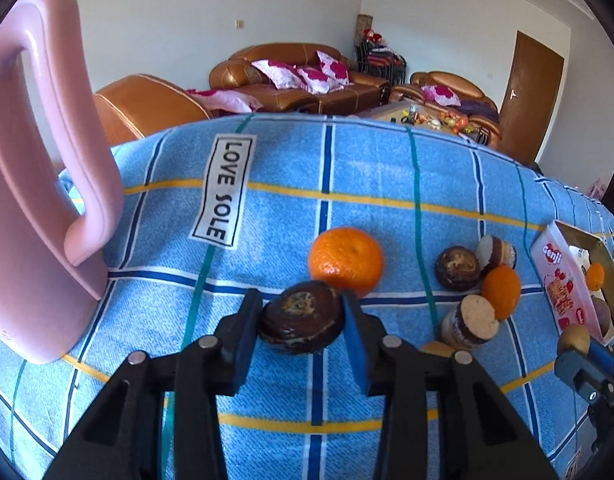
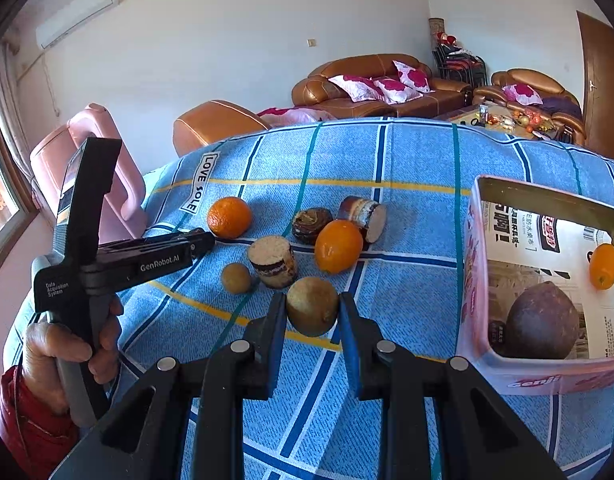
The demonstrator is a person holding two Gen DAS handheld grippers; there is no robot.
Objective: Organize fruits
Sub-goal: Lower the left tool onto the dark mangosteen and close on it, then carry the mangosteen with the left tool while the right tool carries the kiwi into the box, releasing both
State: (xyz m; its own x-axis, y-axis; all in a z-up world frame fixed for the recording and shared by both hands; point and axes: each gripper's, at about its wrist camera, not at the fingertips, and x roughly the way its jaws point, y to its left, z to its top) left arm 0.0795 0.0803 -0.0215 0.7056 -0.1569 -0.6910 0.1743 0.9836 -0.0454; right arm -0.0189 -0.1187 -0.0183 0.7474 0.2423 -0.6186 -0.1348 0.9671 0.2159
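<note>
Both claws are loaded: the right gripper [image 2: 313,312] is clamped on a round tan-brown fruit [image 2: 313,311] just left of the pink cardboard box [image 2: 473,280], and the left gripper [image 1: 303,320] pinches a dark chocolate-glazed round cake [image 1: 302,317] above the blue plaid cloth [image 1: 387,168]. The step in hand looks like carrying, so next the right should swing over the box wall and release beside the dark purple fruit [image 2: 543,320].

- Tangerine [image 2: 229,217] lies left of the fruit cluster on the tablecloth [image 2: 407,280].
- Box [image 2: 507,376] sits right, holding a kumquat [image 2: 604,266] behind a passion fruit [image 2: 543,326].
</note>
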